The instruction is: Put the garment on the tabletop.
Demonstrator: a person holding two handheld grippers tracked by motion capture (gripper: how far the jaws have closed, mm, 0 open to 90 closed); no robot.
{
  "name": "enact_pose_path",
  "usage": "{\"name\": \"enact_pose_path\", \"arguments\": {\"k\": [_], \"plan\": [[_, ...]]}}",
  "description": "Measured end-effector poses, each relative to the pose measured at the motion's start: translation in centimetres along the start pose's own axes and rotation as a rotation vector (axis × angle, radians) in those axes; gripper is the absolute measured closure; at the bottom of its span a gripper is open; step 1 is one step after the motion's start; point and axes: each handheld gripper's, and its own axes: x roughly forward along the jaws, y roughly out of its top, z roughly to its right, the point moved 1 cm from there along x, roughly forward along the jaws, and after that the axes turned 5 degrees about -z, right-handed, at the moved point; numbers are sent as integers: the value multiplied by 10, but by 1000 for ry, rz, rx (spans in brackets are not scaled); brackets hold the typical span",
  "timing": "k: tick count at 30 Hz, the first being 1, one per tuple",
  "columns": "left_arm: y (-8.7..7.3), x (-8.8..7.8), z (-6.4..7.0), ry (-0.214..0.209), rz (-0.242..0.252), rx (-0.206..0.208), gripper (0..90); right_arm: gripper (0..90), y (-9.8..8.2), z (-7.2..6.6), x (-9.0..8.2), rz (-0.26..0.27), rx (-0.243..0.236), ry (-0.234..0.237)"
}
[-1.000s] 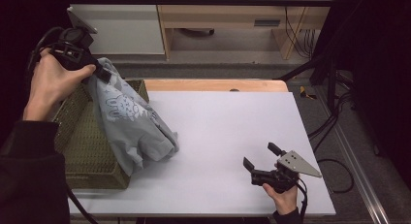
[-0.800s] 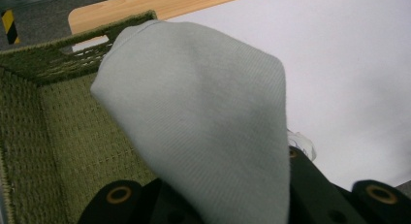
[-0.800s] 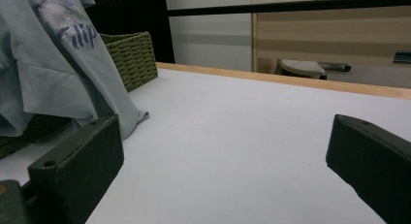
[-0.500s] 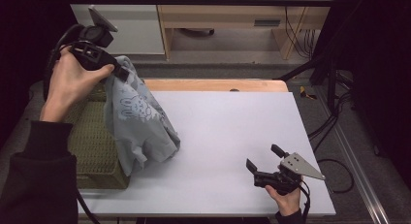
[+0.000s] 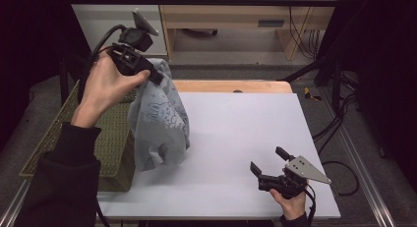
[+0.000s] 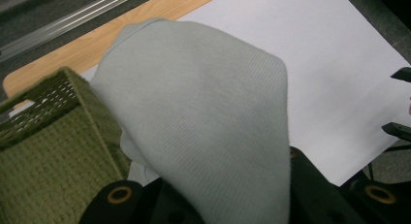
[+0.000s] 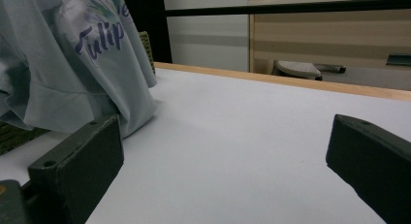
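A pale grey printed T-shirt [image 5: 160, 119] hangs from my left gripper [image 5: 156, 77], which is shut on its top edge, raised above the table's left side. The cloth's lower end rests on the white table [image 5: 236, 133] beside the green woven basket [image 5: 110, 148]. In the left gripper view the T-shirt [image 6: 203, 117] drapes over my jaws and hides them. My right gripper [image 5: 269, 160] stands open low over the table's front right, nothing between its jaws. In the right gripper view the T-shirt [image 7: 72, 64] with purple lettering hangs at the left.
The green woven basket [image 6: 43, 161] sits at the table's left edge. A wooden strip [image 5: 231, 85] runs along the table's far edge. Behind it stand cabinets and a desk with cables. Black cables lie on the floor to the right.
My left hand has lifted the T-shirt out of the basket and carried it rightward, over the table. The cloth now hangs more upright. The right gripper has stayed put.
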Motion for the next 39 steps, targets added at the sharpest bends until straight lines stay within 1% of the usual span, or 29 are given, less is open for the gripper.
{"name": "enact_pose_path", "arguments": {"k": [2,3,4,6,7,8,9,12,17,18,20,22,24,28,30,32,36,38,39], "plan": [[3,4,9,-3,-8,31,821,3,0,-1,-1,-2,11,8],[4,6,13,-7,-9,44,821,3,0,0,0,1,1,2],[6,9,19,-14,-12,56,821,3,0,0,0,-3,0,3],[8,14,26,-21,-18,73,820,3,-1,0,0,-7,3,7],[9,17,29,-21,-18,81,820,3,-1,0,0,-15,-6,3],[10,20,33,-22,-23,88,820,3,-2,0,1,-8,-2,5],[10,24,35,-25,-27,99,820,3,-2,0,1,-12,-1,4],[12,34,41,-34,-28,113,820,2,-2,0,1,-16,-3,6],[10,50,45,-60,-30,127,820,3,-3,0,1,-14,4,9],[9,53,46,-66,-33,131,820,3,-3,0,2,-10,-7,3],[6,61,47,-79,-32,139,820,3,-3,1,2,-17,-12,4],[4,68,49,-86,-31,158,820,3,-4,1,2,-17,-10,3],[2,75,50,-96,-28,162,819,3,-4,1,2,-14,-8,0],[-2,88,51,-113,-45,172,819,3,-5,1,2,-18,-8,0],[-4,94,52,-121,-51,178,819,3,-5,2,2,-14,-21,4],[-6,100,53,-130,-51,178,818,3,-5,1,2,-18,-9,2],[-10,111,56,-139,-52,188,817,2,-5,1,1,-18,-6,2],[-13,118,57,-152,-61,192,817,2,-4,1,0,-4,6,8],[-13,120,58,-155,-65,194,816,2,-4,1,0,-6,1,4]]}}
